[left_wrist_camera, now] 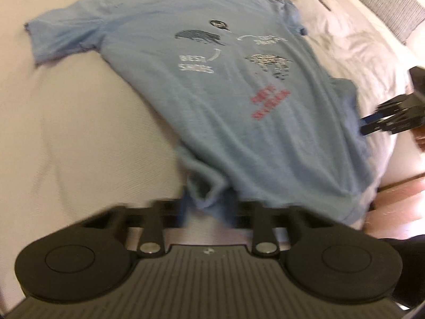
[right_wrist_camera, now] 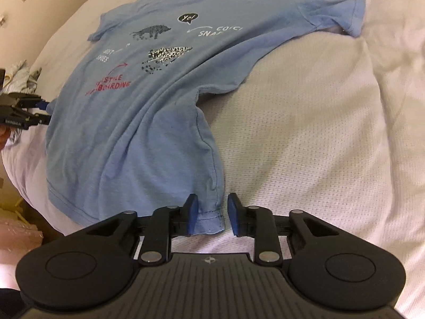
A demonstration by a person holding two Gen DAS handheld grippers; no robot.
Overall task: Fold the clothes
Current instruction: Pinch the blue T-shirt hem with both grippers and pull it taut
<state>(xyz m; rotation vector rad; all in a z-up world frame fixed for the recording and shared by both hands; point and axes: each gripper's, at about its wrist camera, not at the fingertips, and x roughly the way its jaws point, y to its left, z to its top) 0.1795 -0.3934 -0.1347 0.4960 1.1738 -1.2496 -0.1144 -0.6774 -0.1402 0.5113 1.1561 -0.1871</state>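
A light blue printed T-shirt (left_wrist_camera: 225, 101) lies face up on a white bed, collar at the far end; it also shows in the right wrist view (right_wrist_camera: 148, 122). My left gripper (left_wrist_camera: 209, 207) is at the shirt's bottom hem corner, its tips covered by bunched fabric in a blurred view. From the right wrist view the left gripper (right_wrist_camera: 43, 111) reaches the shirt's left edge. My right gripper (right_wrist_camera: 212, 212) is open, its blue-padded fingers (right_wrist_camera: 191, 212) straddling the other bottom hem corner. It also appears at the right edge of the left wrist view (left_wrist_camera: 372, 125).
The white bedspread (right_wrist_camera: 305, 133) surrounds the shirt. A grey striped pillow (left_wrist_camera: 393, 13) lies at the far right. Crumpled clothes (right_wrist_camera: 21, 79) lie at the bed's left edge. The wooden floor (left_wrist_camera: 398, 199) shows past the bed's near edge.
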